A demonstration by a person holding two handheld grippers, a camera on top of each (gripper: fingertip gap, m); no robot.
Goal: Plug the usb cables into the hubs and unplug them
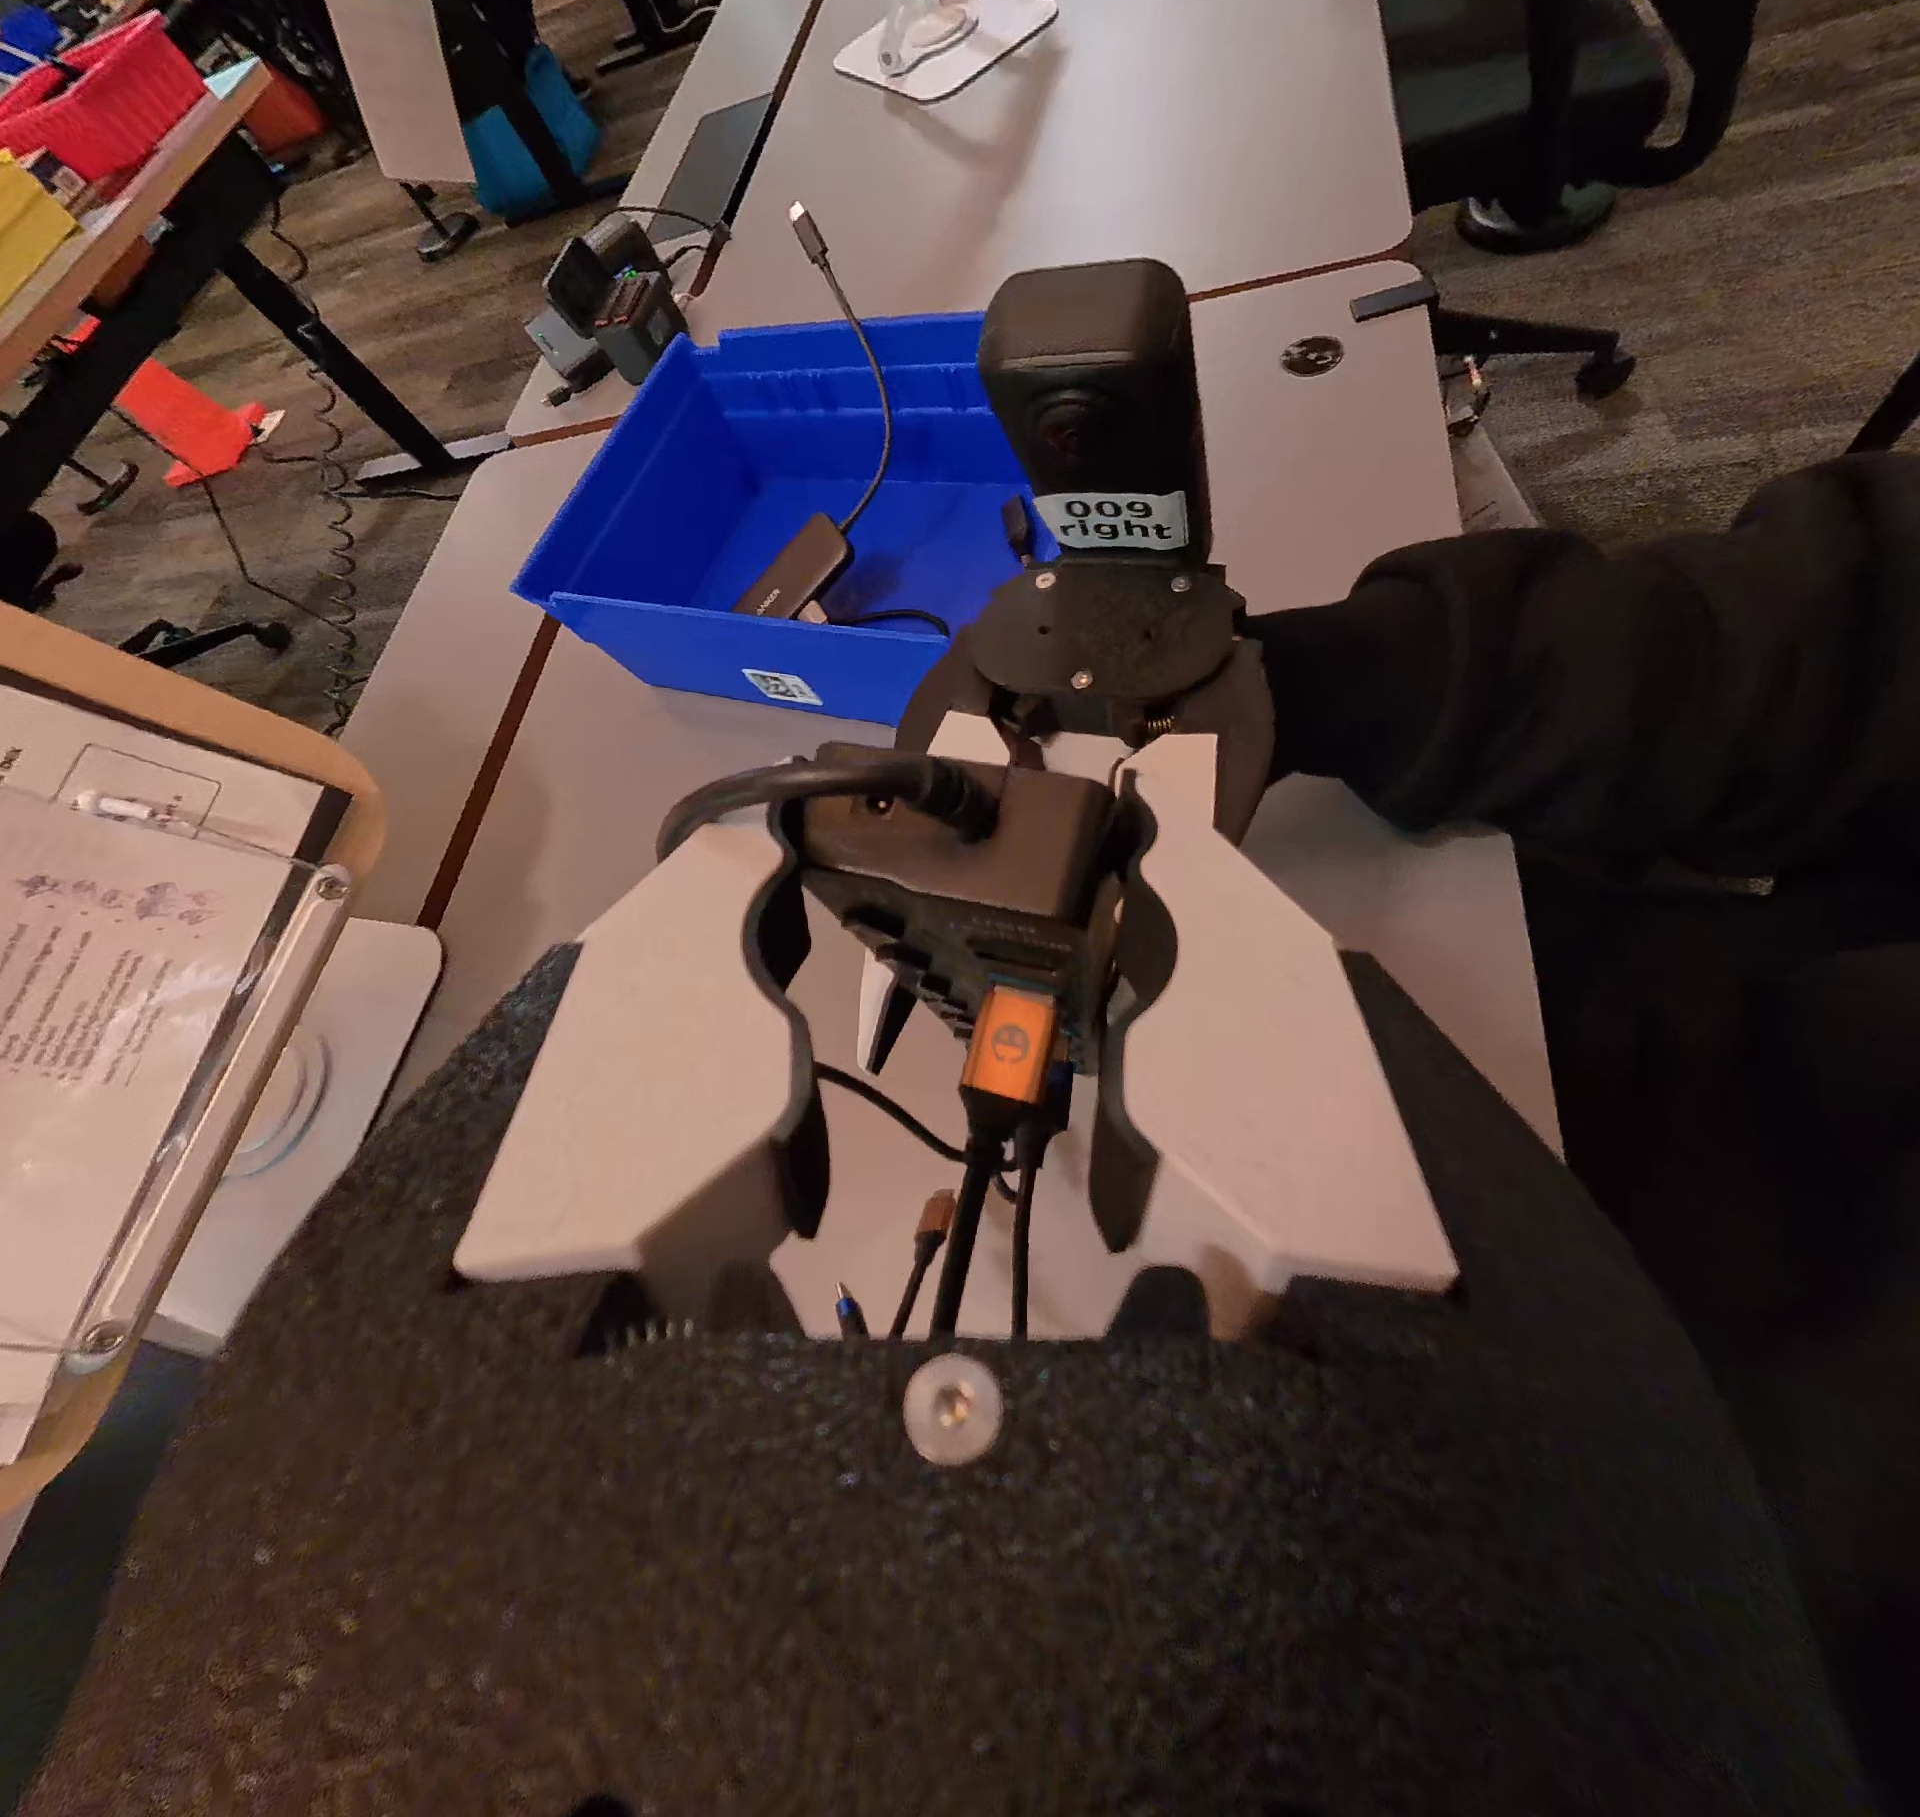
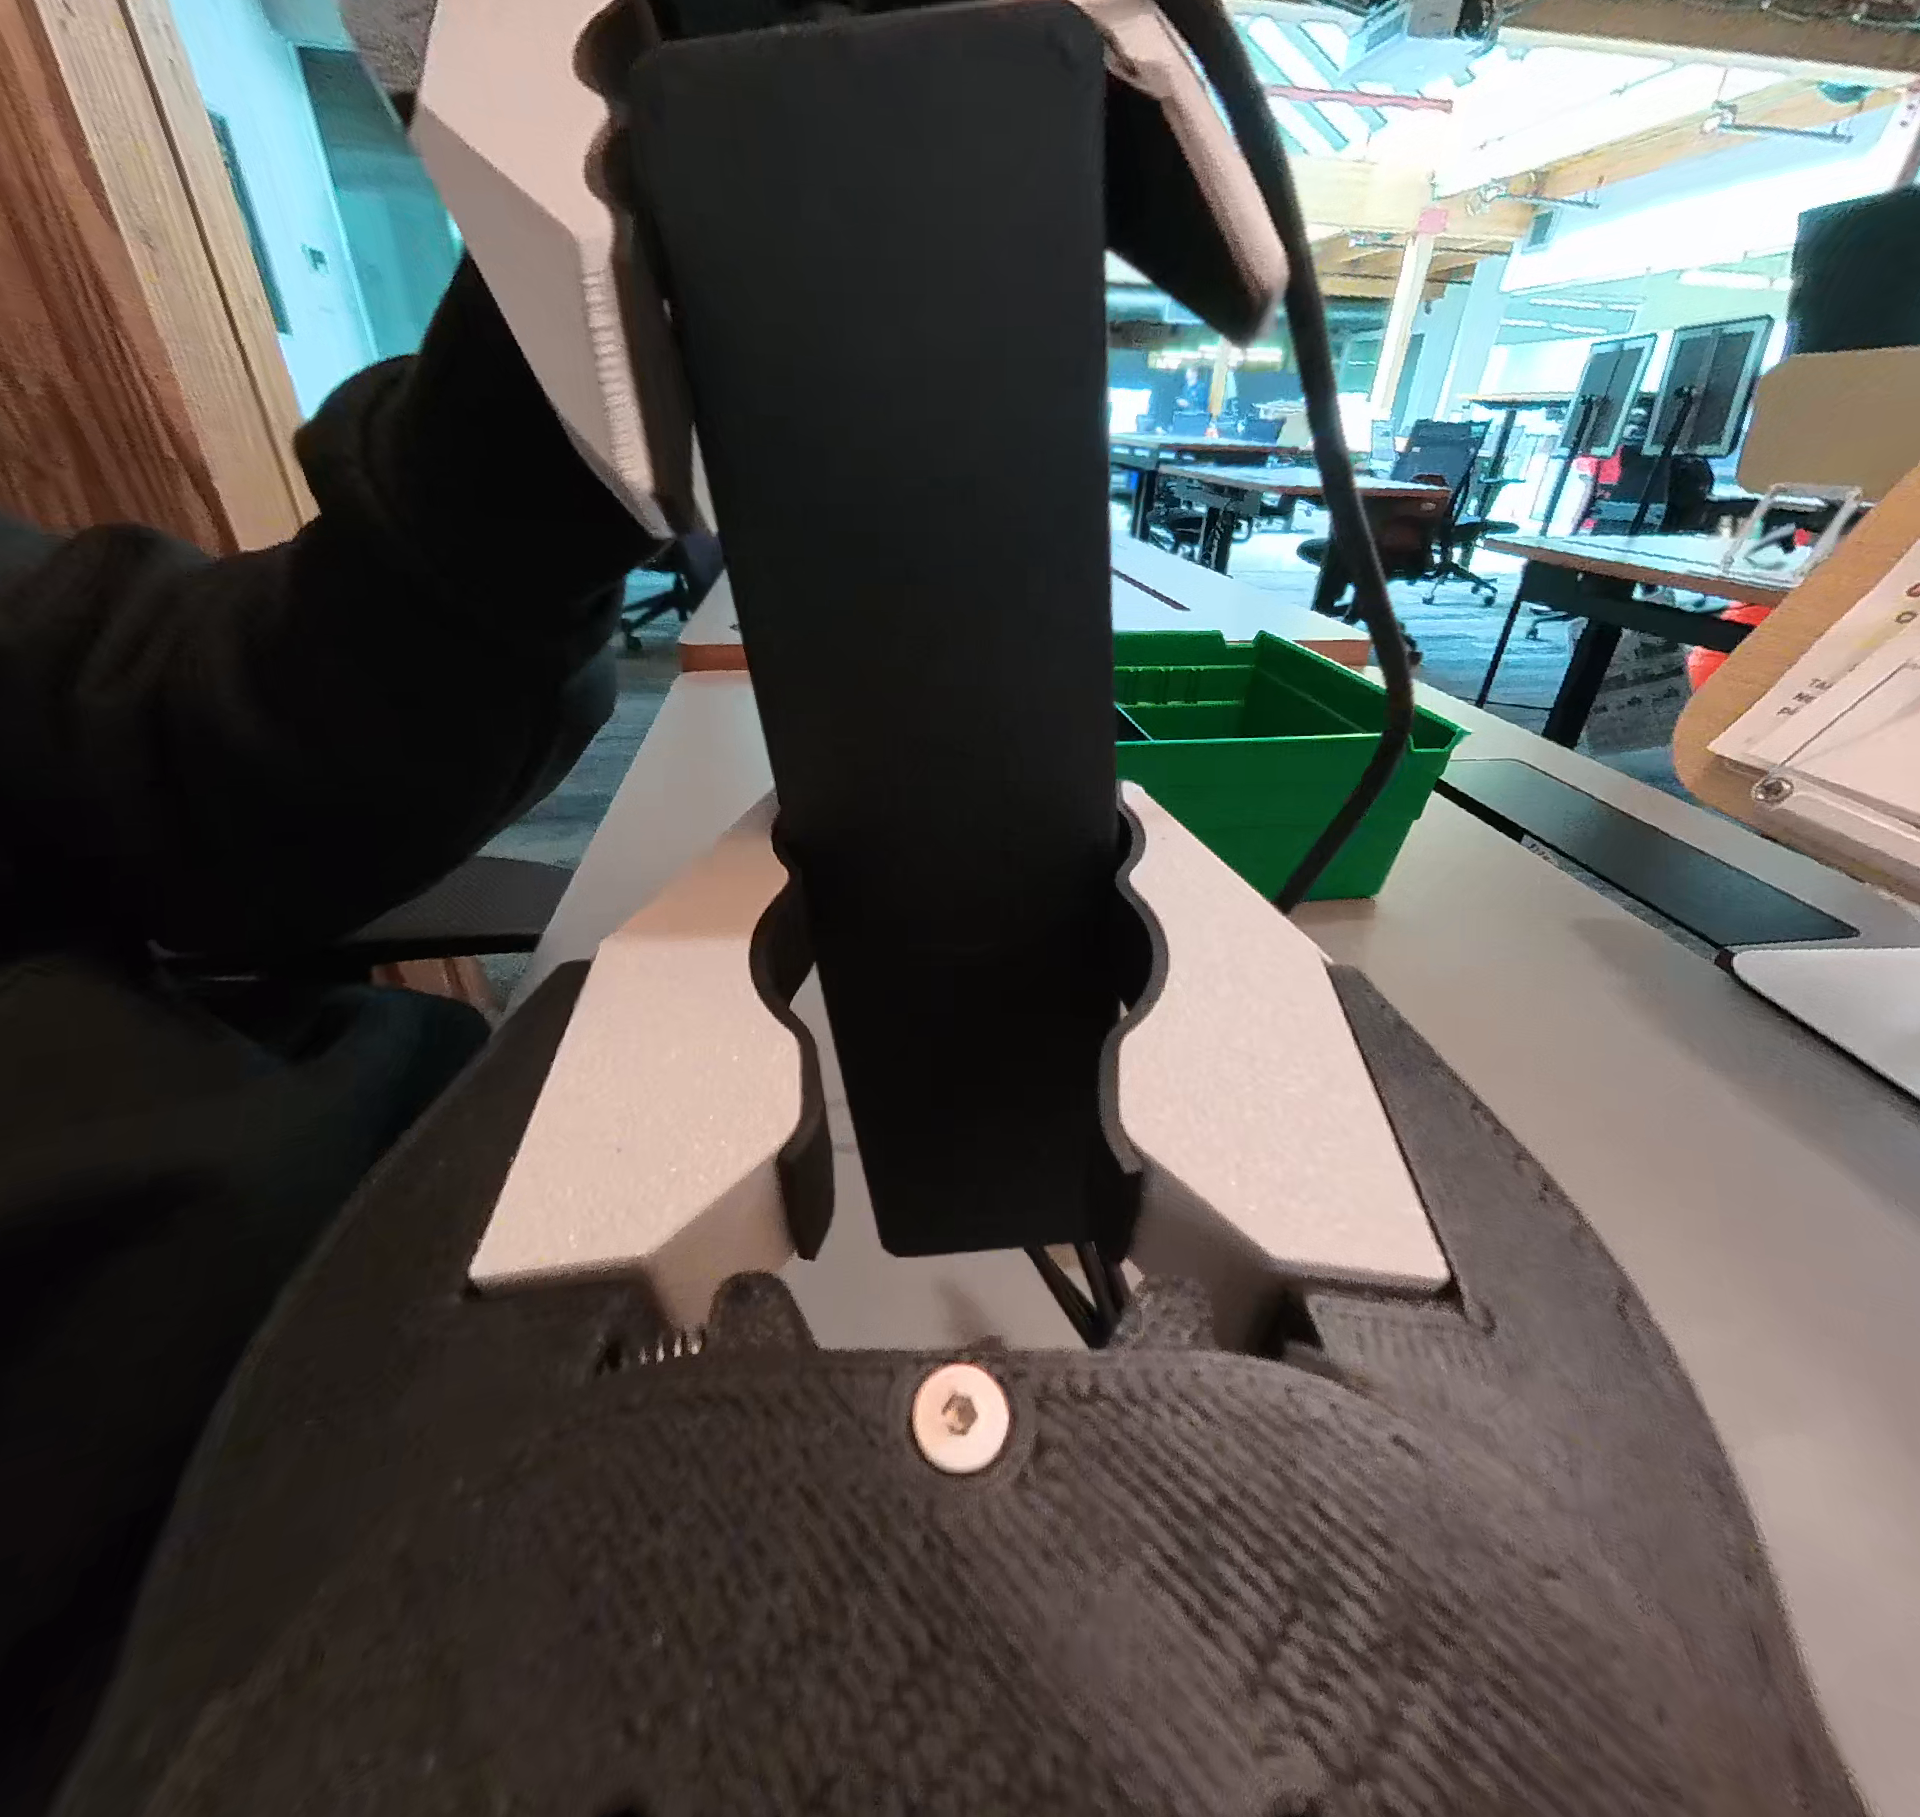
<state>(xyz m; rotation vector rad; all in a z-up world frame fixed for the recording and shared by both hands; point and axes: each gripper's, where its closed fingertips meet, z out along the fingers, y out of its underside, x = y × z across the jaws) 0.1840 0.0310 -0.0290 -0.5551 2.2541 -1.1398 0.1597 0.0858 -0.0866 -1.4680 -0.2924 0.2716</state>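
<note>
A black USB hub [image 1: 956, 894] is held above the grey table [image 1: 1351, 894] by both grippers, one at each end. My left gripper [image 1: 951, 832] is shut on its near end. My right gripper [image 1: 1049, 759] faces me and is shut on the far end. An orange USB plug [image 1: 1013, 1040] sits in a side port, with a second dark cable beside it, and both hang down. In the right wrist view the hub [image 2: 904, 520] is a long black slab between my right gripper's [image 2: 951, 832] fingers, with the left gripper [image 2: 862, 53] at its top.
A blue bin [image 1: 665, 624] behind holds a second hub [image 1: 795, 562] whose cable stands up out of it. Loose cable ends [image 1: 935, 1211] lie on the table under the hub. A clear sign stand [image 1: 156, 988] is at the left. A green bin [image 2: 1278, 811] stands beyond the hub.
</note>
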